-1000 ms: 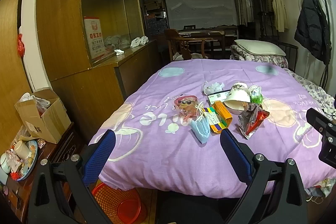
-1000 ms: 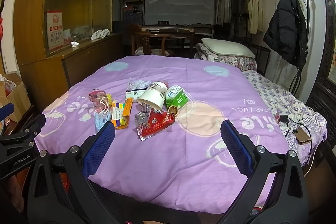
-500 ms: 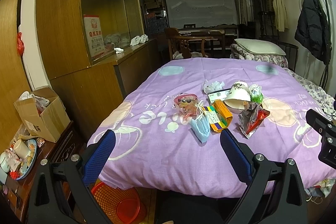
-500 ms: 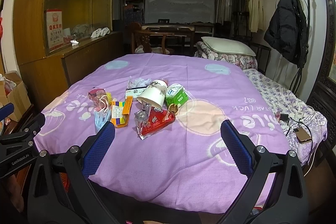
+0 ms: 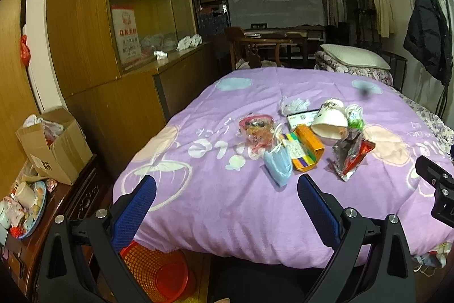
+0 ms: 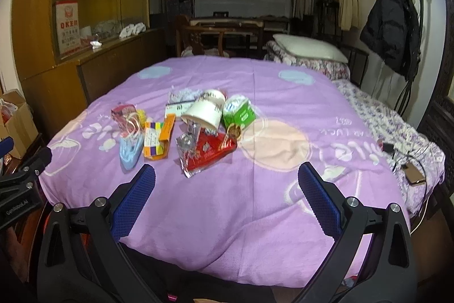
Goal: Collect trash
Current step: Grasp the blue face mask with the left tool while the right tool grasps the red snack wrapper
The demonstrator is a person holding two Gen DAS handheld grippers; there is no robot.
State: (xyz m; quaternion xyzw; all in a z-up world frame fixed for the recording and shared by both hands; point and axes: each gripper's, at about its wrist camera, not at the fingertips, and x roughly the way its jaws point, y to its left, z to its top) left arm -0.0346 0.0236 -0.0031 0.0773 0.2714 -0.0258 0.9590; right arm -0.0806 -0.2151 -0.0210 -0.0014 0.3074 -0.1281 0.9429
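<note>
Several pieces of trash lie in a cluster on the purple bedspread (image 5: 232, 206): a blue face mask (image 5: 278, 164), an orange box (image 5: 308, 151), a white paper cup (image 5: 329, 121) on its side, a red and silver wrapper (image 5: 350, 154), a pink packet (image 5: 256, 129), a green carton (image 6: 239, 114). An orange mesh bin (image 5: 159, 271) stands on the floor below the bed's near left corner. My left gripper (image 5: 227, 206) is open and empty, short of the mask. My right gripper (image 6: 227, 198) is open and empty, short of the red wrapper (image 6: 207, 152).
A wooden cabinet (image 5: 113, 93) runs along the bed's left side. A cardboard box (image 5: 54, 144) and a plate of clutter (image 5: 25, 209) sit on a low stand at the left. A phone and cables (image 6: 411, 172) lie at the bed's right edge. A pillow (image 6: 309, 50) lies beyond.
Both grippers have moved slightly forward towards the bed; the trash looks a little nearer. Nothing has been picked up.
</note>
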